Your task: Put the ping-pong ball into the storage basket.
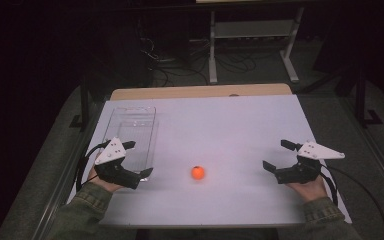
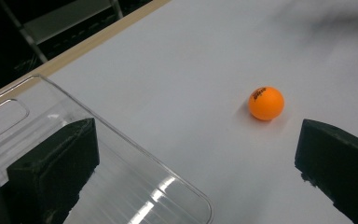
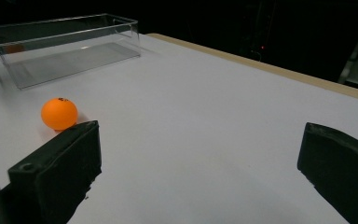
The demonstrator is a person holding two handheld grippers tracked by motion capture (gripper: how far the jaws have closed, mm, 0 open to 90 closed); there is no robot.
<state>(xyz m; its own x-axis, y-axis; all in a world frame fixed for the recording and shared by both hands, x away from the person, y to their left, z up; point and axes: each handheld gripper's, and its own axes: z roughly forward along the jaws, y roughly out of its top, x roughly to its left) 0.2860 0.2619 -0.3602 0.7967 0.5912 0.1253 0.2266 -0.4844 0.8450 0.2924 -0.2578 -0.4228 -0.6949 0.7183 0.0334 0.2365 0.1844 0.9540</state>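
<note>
An orange ball [image 1: 197,172] lies on the white bench [image 1: 230,125], between the left gripper [image 1: 139,159] and right gripper [image 1: 276,155], both with jaws wide and empty. A clear bin [image 1: 130,135] stands at far left, the left gripper at its near end.

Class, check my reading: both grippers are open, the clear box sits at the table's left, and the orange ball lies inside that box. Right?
Not quite. The orange ball lies on the white table, outside the clear box, as the high view shows. The rest stands.
</note>
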